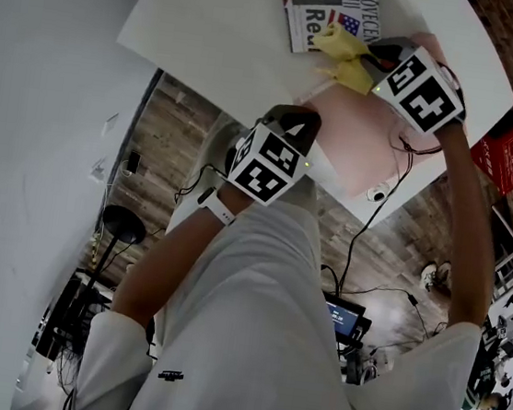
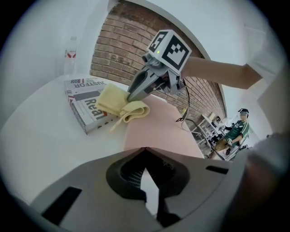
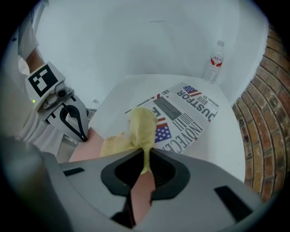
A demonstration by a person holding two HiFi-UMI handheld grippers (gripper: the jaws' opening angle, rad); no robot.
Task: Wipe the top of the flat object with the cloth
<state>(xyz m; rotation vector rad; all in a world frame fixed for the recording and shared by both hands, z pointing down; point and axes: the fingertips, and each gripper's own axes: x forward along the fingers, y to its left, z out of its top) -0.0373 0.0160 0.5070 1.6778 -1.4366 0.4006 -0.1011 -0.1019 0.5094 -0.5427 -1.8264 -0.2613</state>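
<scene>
Yellow cloth (image 3: 142, 124) clamped in the right claw (image 3: 145, 152), draped over the flat printed box's (image 3: 190, 113) edge onto the pink mat (image 2: 158, 127) on the white desk (image 2: 45, 136) — left claw (image 2: 145, 148) closed, empty, by the mat's edge.

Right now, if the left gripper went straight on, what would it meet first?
Probably the pink mat just ahead of the left gripper; skimming above it, the yellow cloth held by the right gripper. Depth is unclear.
</scene>
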